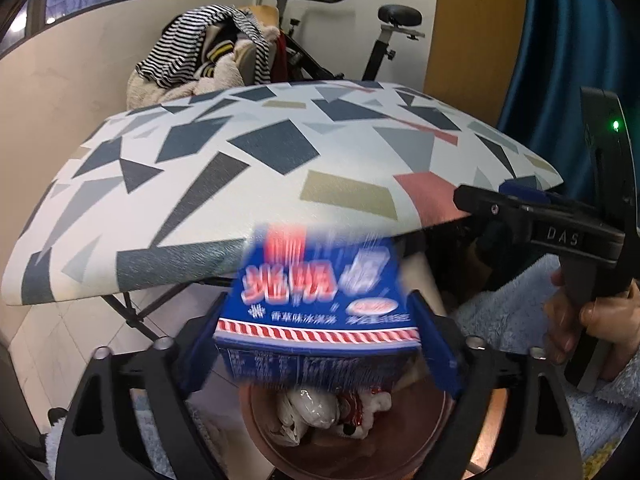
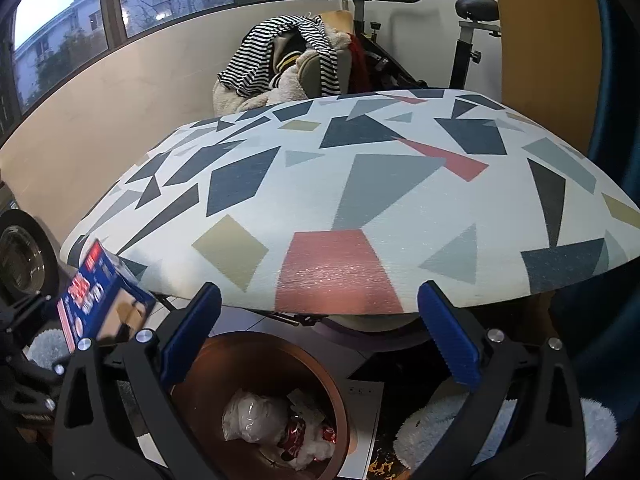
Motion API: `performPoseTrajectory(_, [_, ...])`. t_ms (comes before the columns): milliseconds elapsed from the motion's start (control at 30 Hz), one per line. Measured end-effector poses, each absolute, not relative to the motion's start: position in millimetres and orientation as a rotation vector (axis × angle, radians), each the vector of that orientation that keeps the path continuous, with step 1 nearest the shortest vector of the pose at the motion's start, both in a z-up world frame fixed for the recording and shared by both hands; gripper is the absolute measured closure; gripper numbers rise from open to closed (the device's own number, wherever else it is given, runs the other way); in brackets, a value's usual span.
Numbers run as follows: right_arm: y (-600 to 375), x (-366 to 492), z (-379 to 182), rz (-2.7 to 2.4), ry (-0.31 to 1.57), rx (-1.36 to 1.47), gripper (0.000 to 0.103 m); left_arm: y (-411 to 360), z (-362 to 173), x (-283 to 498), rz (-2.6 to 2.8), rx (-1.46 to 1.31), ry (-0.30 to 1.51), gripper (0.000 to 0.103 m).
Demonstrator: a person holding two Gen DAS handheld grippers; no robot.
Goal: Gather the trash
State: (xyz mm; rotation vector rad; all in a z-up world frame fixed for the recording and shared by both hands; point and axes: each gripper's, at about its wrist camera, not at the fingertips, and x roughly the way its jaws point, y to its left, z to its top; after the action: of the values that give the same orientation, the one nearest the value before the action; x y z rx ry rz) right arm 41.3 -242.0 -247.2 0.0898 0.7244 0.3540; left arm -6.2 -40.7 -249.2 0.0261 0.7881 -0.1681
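A blue and red ice-cream box [image 1: 320, 300] sits between the fingers of my left gripper [image 1: 316, 312], right above a round brown bin [image 1: 280, 452]. The box is smeared while the fingers are sharp, and the blue pads [image 1: 434, 344] flank its sides without clamping it. The bin holds a crumpled white bag [image 2: 248, 420] and red wrappers. In the right wrist view the box [image 2: 100, 296] hangs at the left, above and just left of the bin's near-left rim [image 2: 280, 344]. My right gripper [image 2: 319, 296] stands wide open and empty over that bin.
A padded board with a geometric print [image 2: 360, 200] overhangs the bin's far side. Behind it stand a chair heaped with clothes [image 2: 288, 60] and an exercise bike [image 2: 468, 40]. A hand [image 1: 584, 316] holds the right gripper's handle. Fluffy pale blue fabric [image 2: 440, 428] lies right of the bin.
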Motion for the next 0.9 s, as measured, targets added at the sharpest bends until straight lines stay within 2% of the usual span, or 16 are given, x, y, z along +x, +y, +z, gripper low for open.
performPoseTrajectory(133, [-241.5, 60.4, -252.7, 0.351, 0.734, 0.082, 0.006, -44.6, -253.7, -5.2, -0.171, 0.048, 0.802, 0.007])
performPoseTrajectory(433, [-236.4, 63.2, -252.9, 0.337, 0.757, 0.063, 0.006, -37.2, -246.3, -2.1, -0.087, 0.039, 0.808, 0.006])
performPoseTrajectory(567, [-228.1, 62.5, -233.7, 0.309, 0.748, 0.018, 0.006, -31.9, -210.2, 3.1, -0.037, 0.071, 0.725, 0.006])
performPoseTrajectory(767, [-215.8, 69.2, -154.7, 0.318, 0.641, -0.011, 0.006, -25.3, -134.7, 6.5, -0.037, 0.07, 0.558, 0.006])
performPoseTrajectory(900, [-210.0, 69.7, -122.6, 0.307, 0.604, -0.022, 0.006, -27.0, -90.1, 6.4, -0.017, 0.087, 0.475, 0.006])
